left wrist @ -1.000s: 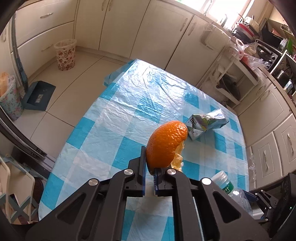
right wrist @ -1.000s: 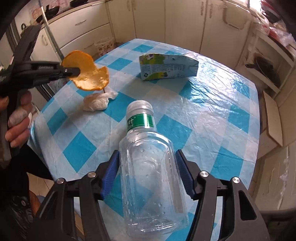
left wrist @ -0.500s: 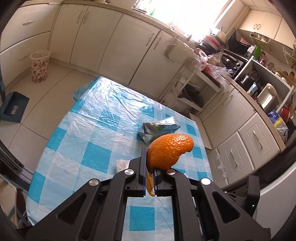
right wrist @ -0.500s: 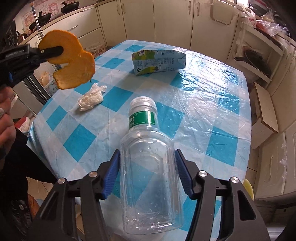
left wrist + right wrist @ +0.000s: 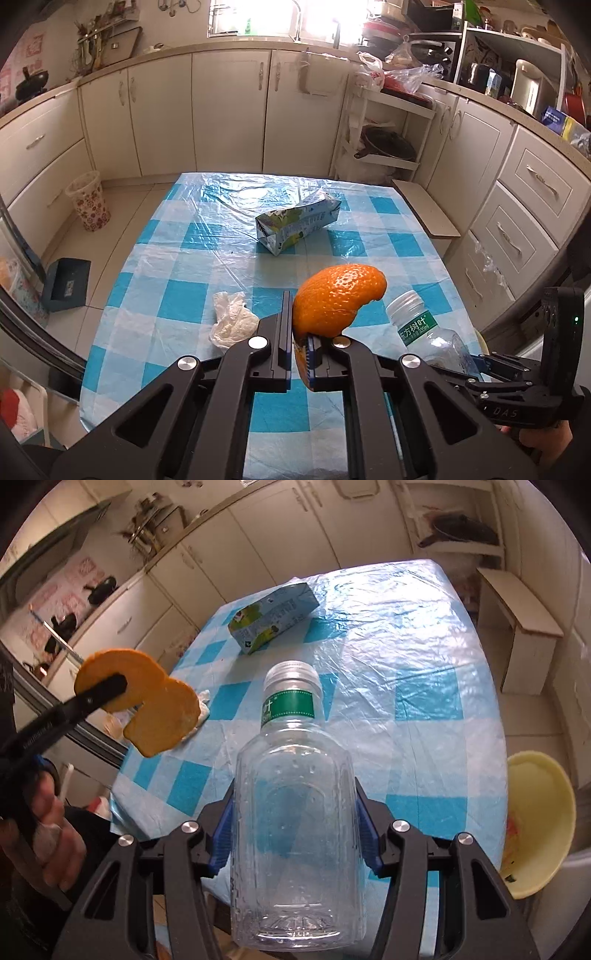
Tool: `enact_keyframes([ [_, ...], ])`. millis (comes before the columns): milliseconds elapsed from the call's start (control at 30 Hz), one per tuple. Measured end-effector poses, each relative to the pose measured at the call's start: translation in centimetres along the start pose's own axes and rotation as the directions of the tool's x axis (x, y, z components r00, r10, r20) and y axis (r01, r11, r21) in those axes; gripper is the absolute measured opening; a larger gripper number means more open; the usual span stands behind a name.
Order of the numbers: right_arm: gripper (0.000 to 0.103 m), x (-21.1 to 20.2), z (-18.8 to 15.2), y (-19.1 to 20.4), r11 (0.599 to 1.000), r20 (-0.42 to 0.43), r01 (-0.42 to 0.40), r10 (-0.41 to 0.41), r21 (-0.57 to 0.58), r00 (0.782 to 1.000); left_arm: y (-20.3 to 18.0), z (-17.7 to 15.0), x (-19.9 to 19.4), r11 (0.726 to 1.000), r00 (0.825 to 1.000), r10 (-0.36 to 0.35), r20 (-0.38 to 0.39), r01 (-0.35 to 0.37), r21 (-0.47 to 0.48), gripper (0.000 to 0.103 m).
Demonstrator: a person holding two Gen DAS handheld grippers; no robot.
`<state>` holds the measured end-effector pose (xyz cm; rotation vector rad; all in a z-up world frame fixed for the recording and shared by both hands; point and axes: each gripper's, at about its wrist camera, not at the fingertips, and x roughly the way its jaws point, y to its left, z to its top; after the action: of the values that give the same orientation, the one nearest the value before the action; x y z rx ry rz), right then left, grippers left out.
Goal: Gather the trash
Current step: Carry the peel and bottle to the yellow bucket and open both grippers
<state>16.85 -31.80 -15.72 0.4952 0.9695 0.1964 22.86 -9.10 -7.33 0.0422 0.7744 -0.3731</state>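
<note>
Pinching a curl of orange peel (image 5: 338, 299) between its closed jaws, the left gripper (image 5: 297, 332) holds it in the air above the near part of the bench (image 5: 155, 280), which wears a blue-and-white checked plastic cover. The right gripper (image 5: 293, 834) clamps an empty clear bottle (image 5: 295, 830) by its body, its blue pads pressed on both sides, the capped neck with its green label pointing away from the camera. Its jaws have just closed a little further on the bottle. Relative to the bottle, a crumpled white tissue (image 5: 232, 321) lies on the bench to the left, beyond the peel, and a flattened drink carton (image 5: 295, 225) lies on its side farther off toward the cabinets. A yellow bin (image 5: 535, 819) sits to the bottle's right, past the bench edge.
</note>
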Motion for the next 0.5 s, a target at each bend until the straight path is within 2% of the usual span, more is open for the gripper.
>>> enact_keyframes([
  [133,0.055,-0.9,-0.7,-1.8,0.991,0.025,-0.084,0.082,0.104,0.996,-1.8,-0.3,-0.7,0.999,1.000,0.010,0.016,-0.010,0.040,0.006],
  [233,0.055,-1.5,-1.0,-2.8,0.982,0.043,-0.120,0.115,0.147,0.992,-3.1,-0.6,-0.8,0.998,1.000,0.009,0.019,-0.010,0.058,0.006],
  [500,0.055,-3.4,-1.3,-4.3,0.967,0.095,-0.178,0.163,0.182,0.982,-6.0,-1.4,-0.4,0.994,1.000,0.006,0.007,-0.006,0.105,0.006],
])
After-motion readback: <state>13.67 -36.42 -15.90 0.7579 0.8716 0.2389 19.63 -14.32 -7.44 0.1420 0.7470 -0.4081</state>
